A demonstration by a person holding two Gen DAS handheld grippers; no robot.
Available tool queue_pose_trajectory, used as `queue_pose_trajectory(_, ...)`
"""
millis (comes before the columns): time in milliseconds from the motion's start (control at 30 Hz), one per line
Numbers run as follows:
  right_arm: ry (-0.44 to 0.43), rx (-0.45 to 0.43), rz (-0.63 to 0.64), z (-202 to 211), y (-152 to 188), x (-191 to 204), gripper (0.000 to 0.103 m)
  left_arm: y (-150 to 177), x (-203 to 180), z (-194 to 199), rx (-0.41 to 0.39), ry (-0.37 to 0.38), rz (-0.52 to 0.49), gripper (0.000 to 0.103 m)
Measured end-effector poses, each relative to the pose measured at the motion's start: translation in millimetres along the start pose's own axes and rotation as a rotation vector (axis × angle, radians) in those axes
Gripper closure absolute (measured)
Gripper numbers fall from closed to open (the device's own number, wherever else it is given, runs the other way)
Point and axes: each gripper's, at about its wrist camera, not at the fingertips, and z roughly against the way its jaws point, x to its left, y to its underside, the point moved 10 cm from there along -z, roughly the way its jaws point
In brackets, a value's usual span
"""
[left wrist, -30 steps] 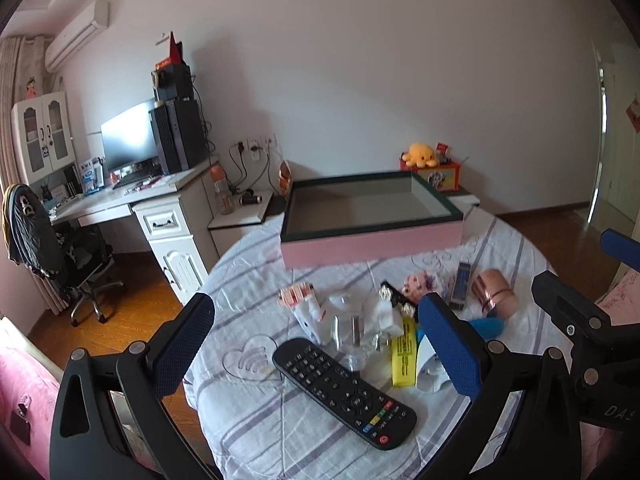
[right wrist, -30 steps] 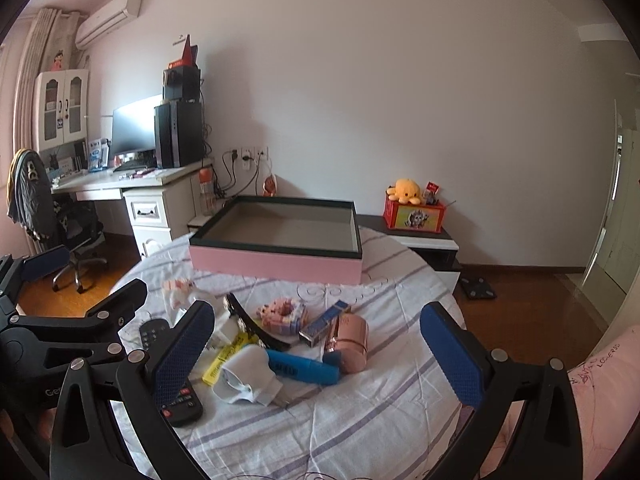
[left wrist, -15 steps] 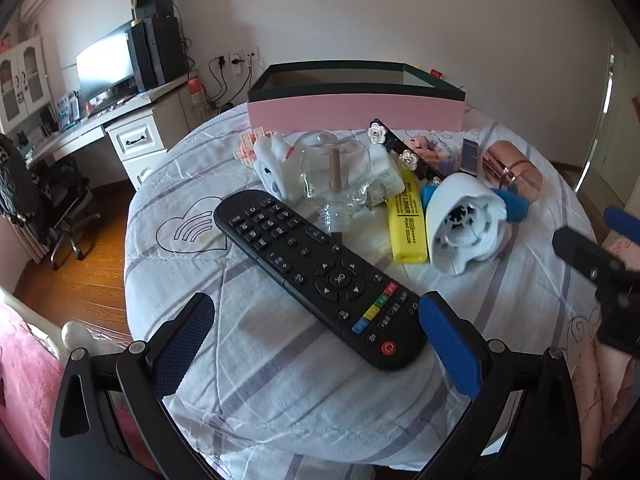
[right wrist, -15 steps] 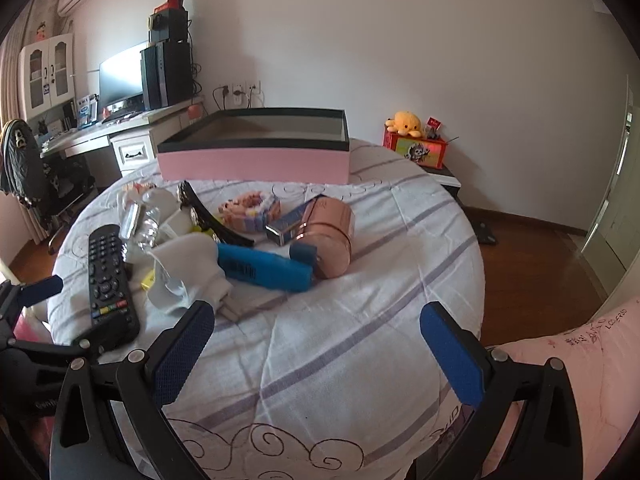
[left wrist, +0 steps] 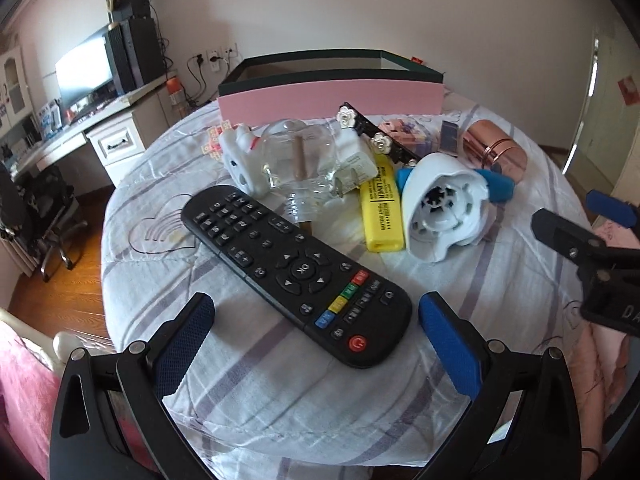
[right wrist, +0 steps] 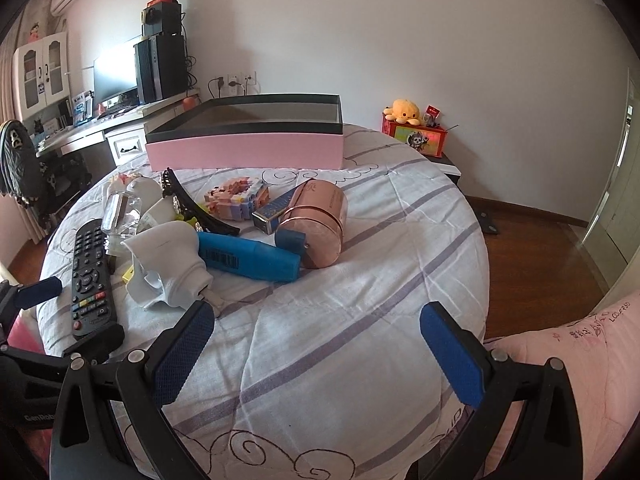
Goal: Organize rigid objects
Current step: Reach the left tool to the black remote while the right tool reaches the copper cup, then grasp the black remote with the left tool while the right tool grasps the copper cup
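Grippers, left (left wrist: 316, 340) and right (right wrist: 316, 344), gape wide, empty.

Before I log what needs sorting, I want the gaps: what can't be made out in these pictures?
- Floor of the pink box: left wrist view, its near wall hides it; right wrist view shows only part.
- Yellow highlighter: right wrist view, almost wholly behind the white plastic piece.
- Remote: right wrist view, button labels too small.
- Small items behind the glass bottle: both views, overlapped.
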Motion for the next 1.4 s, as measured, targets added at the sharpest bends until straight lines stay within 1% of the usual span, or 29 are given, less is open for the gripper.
queue_pose_trajectory(100, -0.005, 0.0, 0.0, -1.2, -0.3, 1.3, 0.0, 0.5, 13.1, -1.8, 0.008, -0.006, 0.011, 0.0)
queue_pose_trajectory(200, -0.008, 0.002, 0.007, -3.1, -0.3, 5.3, 0.0, 3.0, 40.1, -1.1, 0.0, -0.055, 0.036, 0.0)
queue_pose_trajectory(233, -0.009, 0.001, 0.007, -4.0, -0.3, 5.8, 0.0, 4.3, 48.9, -1.1, 0.0, -0.058, 0.05, 0.0)
queue_pose_trajectory(367, -0.009, 0.006, 0.006, -10.5, -1.7, 7.2, 0.0, 9.5, 79.1, -4.1, 0.014, -0.038, 0.143, 0.0)
queue_pose_trajectory(500, -0.01, -0.001, 0.006, -11.8, -5.5, 6.4, 0.0, 4.2, 85.6, -3.3, 0.005, 0.017, 0.211, 0.0)
queue_pose_trajectory(533, -0.01, -0.003, 0.006, -11.8, -6.4, 6.0, 0.0, 1.6, 85.0, -3.8, -0.003, 0.02, 0.215, 0.0)
queue_pose_trajectory(567, -0.009, -0.005, 0.003, -11.9, -7.8, 5.2, 0.0, -1.5, 85.9, -7.5, -0.007, -0.004, 0.206, 0.0)
queue_pose_trajectory(633, -0.007, -0.007, 0.002, -13.4, -10.3, 3.2, 0.0, -5.5, 89.5, -20.0, 0.012, -0.073, 0.177, 0.0)
queue_pose_trajectory(700, 0.0, -0.009, 0.005, -16.4, -14.9, 0.6, 0.0, -7.3, 92.0, -27.3, 0.022, -0.067, 0.177, 0.0)
queue_pose_trajectory(800, 0.006, -0.016, 0.012, -21.1, -23.1, -4.0, 0.0, -12.9, 99.5, -35.8, 0.035, -0.077, 0.177, 0.0)
queue_pose_trajectory(900, -0.001, -0.015, 0.007, -28.8, -31.2, -9.3, 0.0, -14.2, 102.1, -36.9, 0.03, -0.048, 0.152, 0.001)
queue_pose_trajectory(967, -0.008, -0.021, 0.0, -34.1, -37.0, -11.5, 0.0, -15.3, 103.2, -33.2, 0.005, -0.044, 0.134, 0.013)
queue_pose_trajectory(1033, -0.012, -0.021, -0.007, -40.1, -42.5, -12.6, 0.0, -17.5, 102.6, -31.5, -0.007, -0.03, 0.118, 0.033)
queue_pose_trajectory(1067, -0.021, -0.02, -0.011, -44.9, -46.0, -11.9, 0.001, -19.0, 102.0, -31.7, -0.011, -0.026, 0.109, 0.041)
queue_pose_trajectory(1100, -0.029, -0.01, -0.013, -49.0, -47.5, -10.8, 0.002, -21.0, 101.0, -32.0, -0.013, -0.024, 0.1, 0.045)
queue_pose_trajectory(1133, -0.039, -0.003, -0.016, -52.6, -49.2, -9.4, 0.005, -22.6, 99.3, -31.7, -0.016, -0.014, 0.093, 0.055)
queue_pose_trajectory(1200, -0.051, 0.008, -0.019, -61.5, -52.5, -7.0, 0.006, -24.8, 96.7, -33.6, -0.013, -0.012, 0.071, 0.056)
queue_pose_trajectory(1233, -0.054, 0.021, -0.02, -67.1, -53.3, -6.2, 0.01, -26.2, 96.3, -35.1, -0.013, -0.015, 0.067, 0.057)
queue_pose_trajectory(1267, -0.064, 0.031, -0.026, -71.6, -53.4, -5.9, 0.021, -28.4, 96.4, -36.5, -0.016, -0.009, 0.069, 0.058)
queue_pose_trajectory(1333, -0.084, 0.052, -0.038, -78.0, -51.5, -5.2, 0.04, -29.9, 97.1, -38.6, -0.015, 0.003, 0.08, 0.059)
queue_pose_trajectory(1367, -0.093, 0.068, -0.038, -82.8, -49.8, -4.3, 0.044, -30.8, 96.6, -39.3, -0.019, 0.005, 0.075, 0.059)
queue_pose_trajectory(1400, -0.095, 0.078, -0.037, -85.0, -48.0, -3.8, 0.044, -31.3, 96.2, -39.8, -0.019, 0.008, 0.071, 0.059)
